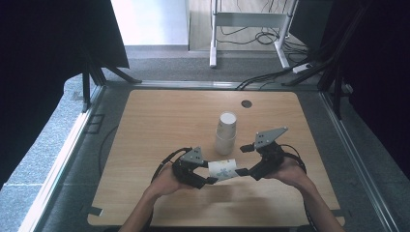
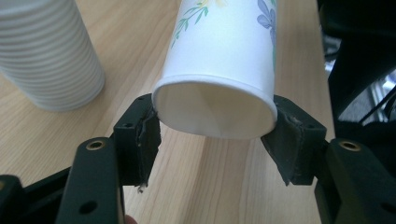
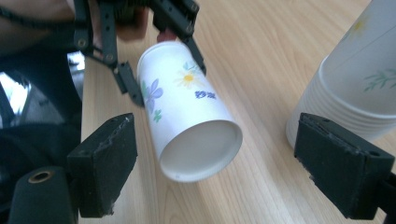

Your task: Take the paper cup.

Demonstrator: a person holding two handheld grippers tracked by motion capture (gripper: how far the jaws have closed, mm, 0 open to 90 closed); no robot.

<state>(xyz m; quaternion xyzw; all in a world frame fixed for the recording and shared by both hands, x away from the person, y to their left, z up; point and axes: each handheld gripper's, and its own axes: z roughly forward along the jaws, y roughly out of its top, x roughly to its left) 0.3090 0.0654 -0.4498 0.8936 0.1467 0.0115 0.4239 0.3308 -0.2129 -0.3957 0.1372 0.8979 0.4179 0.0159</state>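
the wooden surface carries a stack of paper cups standing upside down near its middle. in front of that stack, between the two hands, a single cup with a flower print is held sideways above the wood, not touching it as far as the gripper views show. the left tool is clenched on this cup: in the left gripper view its two black pads press on either side of the cup's open rim, squeezing the mouth slightly oval, with the stack off to the side. the right tool is released; its jaws stand wide apart, and in the right gripper view the cup's base end lies between them with clear gaps to both pads.
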